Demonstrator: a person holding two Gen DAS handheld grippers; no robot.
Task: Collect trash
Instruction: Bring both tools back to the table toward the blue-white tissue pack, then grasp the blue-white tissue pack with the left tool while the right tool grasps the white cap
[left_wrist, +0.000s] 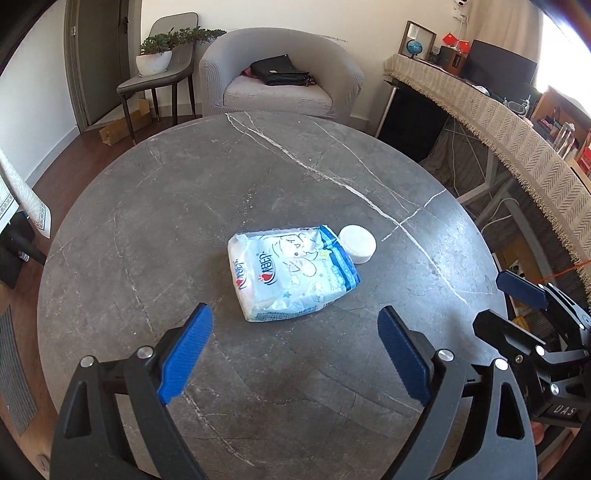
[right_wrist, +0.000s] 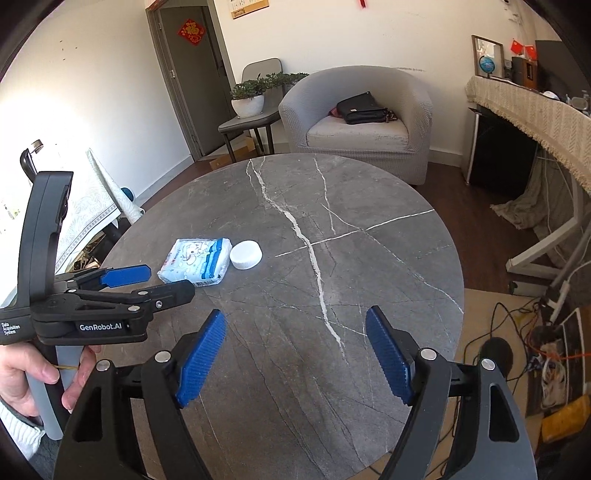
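Both grippers hung over the round grey marble worktop (left_wrist: 155, 206), nothing held. Left gripper (left_wrist: 295, 328) had its jaws spread wide with bare worktop between the blue pads; the last readings differ too little to call it opening. Right gripper (right_wrist: 295, 332) also stood wide and empty.

Key relation: the tissue pack (left_wrist: 291, 273) lay straight ahead of the left gripper, just beyond the fingertips, roughly centred between the pads. In the right wrist view the same pack (right_wrist: 195, 260) sat off to the left, well apart from the right gripper, with the left gripper (right_wrist: 162, 278) reaching in just beside it. So the left hand (right_wrist: 44, 373) was the nearer one by far. The pack's long axis ran diagonally, from near-left to far-right in the left view, so the jaws would probably need a slight roll to close across its short side.

The pack looked soft: a crinkled light blue and white plastic wrapper with cartoon print, lying flat, partly squashed. A white ribbed bottle cap (left_wrist: 357, 244) sat touching or just beside the pack's far-right end, on the worktop. Likely second pickup; small and low, harder to pinch.
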